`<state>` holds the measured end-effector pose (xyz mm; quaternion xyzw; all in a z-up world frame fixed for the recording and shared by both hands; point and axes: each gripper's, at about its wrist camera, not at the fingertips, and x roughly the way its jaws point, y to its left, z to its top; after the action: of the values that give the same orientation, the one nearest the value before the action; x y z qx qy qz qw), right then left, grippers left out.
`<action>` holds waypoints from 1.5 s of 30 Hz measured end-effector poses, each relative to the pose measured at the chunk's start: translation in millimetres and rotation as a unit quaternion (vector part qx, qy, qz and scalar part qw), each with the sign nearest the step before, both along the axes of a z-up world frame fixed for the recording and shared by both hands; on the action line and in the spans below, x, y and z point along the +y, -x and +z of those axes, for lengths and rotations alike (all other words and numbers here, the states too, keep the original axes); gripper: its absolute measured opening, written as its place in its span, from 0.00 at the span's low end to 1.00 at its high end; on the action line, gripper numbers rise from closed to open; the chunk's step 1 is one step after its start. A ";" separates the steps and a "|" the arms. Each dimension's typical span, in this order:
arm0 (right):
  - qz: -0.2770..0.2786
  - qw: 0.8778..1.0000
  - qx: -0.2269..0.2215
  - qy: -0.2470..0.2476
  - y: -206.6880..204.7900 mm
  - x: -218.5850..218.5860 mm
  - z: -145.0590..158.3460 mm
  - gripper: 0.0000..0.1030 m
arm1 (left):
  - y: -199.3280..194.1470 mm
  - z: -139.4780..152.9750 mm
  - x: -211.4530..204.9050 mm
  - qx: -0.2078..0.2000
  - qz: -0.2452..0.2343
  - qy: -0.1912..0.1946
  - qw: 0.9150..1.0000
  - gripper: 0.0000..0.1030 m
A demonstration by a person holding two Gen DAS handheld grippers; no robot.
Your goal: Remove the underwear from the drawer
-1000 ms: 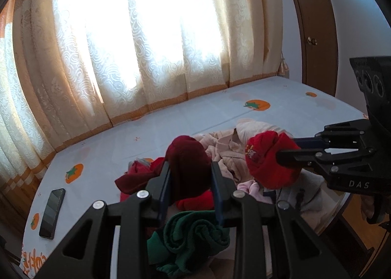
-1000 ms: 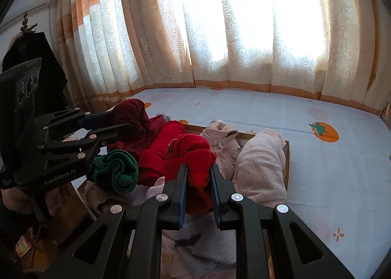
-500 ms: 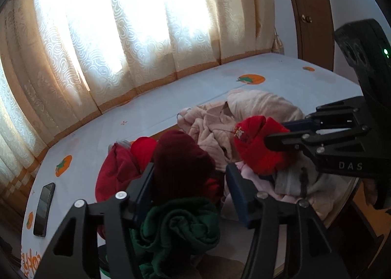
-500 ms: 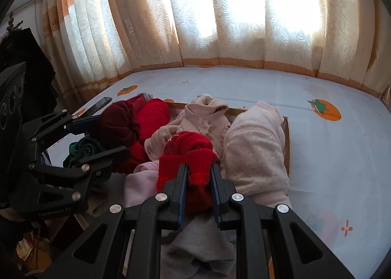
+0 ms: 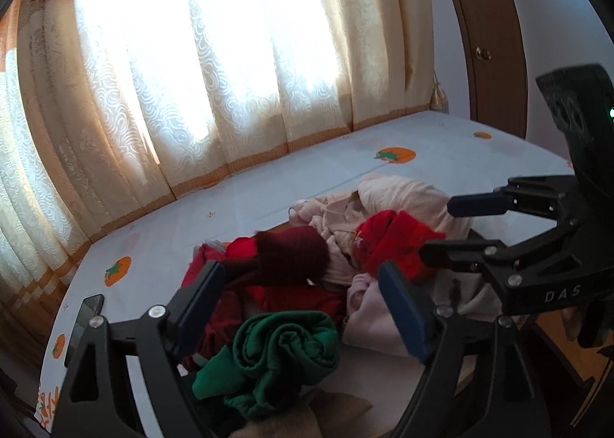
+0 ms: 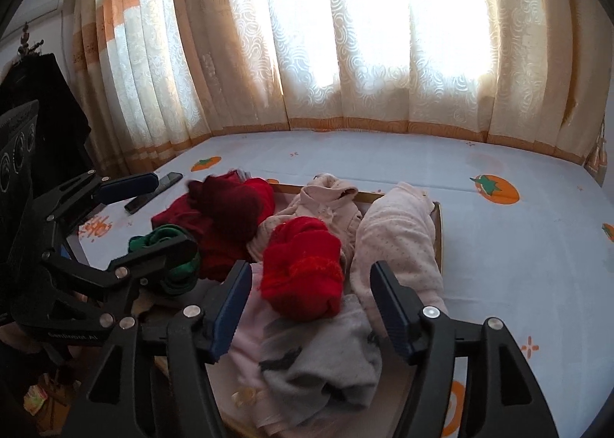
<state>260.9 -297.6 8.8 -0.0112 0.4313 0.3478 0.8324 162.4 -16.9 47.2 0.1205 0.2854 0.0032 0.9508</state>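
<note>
Two grippers spreading: left gripper [image 5: 303,290] opens, dark red bundle [image 5: 291,256] free just ahead | right gripper [image 6: 307,292] opens, bright red bundle [image 6: 303,265] loose between its jaws | you should back both straight off, without snagging either bundle.

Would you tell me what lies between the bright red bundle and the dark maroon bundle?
In the right wrist view, a crumpled pale pink garment lies between the bright red bundle and dark maroon bundle.
</note>
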 end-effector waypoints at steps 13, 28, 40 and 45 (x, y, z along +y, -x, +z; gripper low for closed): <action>-0.034 0.998 -0.056 -0.016 59.1 -28.3 44.8 0.74 | 62.0 21.4 6.2 -0.043 0.007 0.036 0.998 0.92; -0.025 0.995 -0.089 -0.026 95.5 -27.2 65.9 0.76 | 107.1 28.9 15.5 -0.085 0.031 0.055 0.994 0.97; -0.022 0.994 -0.095 -0.039 112.0 -23.9 75.0 0.76 | 118.8 27.3 12.1 -0.084 0.033 0.057 0.994 0.97; -0.024 0.994 -0.096 -0.045 116.2 -24.7 78.9 0.77 | 120.5 28.2 10.7 -0.078 0.032 0.063 0.994 0.97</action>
<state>144.7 -322.3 87.7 0.0034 0.3333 0.3440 0.8778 41.9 -6.2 75.4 0.0505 0.2133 0.0249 0.9754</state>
